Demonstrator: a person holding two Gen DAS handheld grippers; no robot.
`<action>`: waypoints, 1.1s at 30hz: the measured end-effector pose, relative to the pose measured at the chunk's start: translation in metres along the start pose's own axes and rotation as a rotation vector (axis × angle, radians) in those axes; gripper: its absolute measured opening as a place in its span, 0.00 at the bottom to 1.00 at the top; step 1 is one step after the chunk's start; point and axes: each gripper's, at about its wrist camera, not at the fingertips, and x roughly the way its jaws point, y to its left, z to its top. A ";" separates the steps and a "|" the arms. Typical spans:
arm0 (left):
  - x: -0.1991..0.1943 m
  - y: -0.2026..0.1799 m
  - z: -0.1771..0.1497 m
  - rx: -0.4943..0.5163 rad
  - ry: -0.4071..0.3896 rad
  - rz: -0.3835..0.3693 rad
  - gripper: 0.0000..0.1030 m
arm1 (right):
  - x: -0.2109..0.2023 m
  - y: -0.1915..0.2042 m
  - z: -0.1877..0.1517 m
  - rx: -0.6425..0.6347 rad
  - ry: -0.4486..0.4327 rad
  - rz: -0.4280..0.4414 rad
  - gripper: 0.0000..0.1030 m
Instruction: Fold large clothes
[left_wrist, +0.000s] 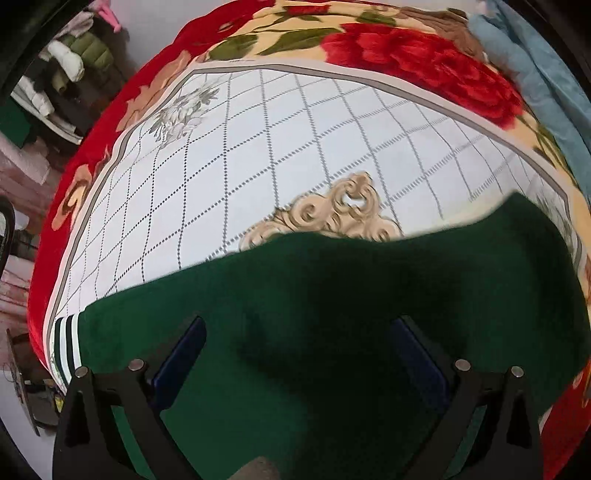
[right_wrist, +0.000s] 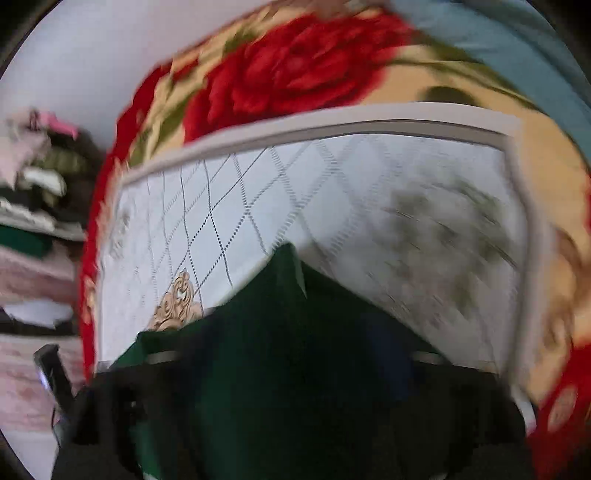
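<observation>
1. Looking down from the left gripper (left_wrist: 297, 332), the sharp view shows its two blue-padded fingers (left_wrist: 184, 350) spread wide above the green garment (left_wrist: 332, 295), pinching nothing; a striped white-and-dark cuff (left_wrist: 68, 339) shows at the garment's left edge.
2. The right wrist view is blurred; the right gripper (right_wrist: 291, 369) has fingers standing wide, nothing visibly clamped, with one peaked fold of the garment between them.
3. One garment, smooth and dark green, lies on one white sheet (left_wrist: 258, 147) with a dotted diamond grid, on a plush rose-patterned blanket (left_wrist: 424, 62) on the bed.
</observation>
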 end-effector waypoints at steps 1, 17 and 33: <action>0.005 -0.004 -0.002 0.012 0.002 0.009 1.00 | -0.007 -0.011 -0.011 0.026 -0.001 -0.010 0.89; 0.061 -0.005 -0.001 0.057 0.090 -0.029 1.00 | 0.090 -0.128 -0.086 0.435 -0.061 0.395 0.99; 0.057 -0.102 0.007 0.195 0.052 -0.169 1.00 | -0.015 -0.087 -0.052 0.411 -0.206 0.395 0.21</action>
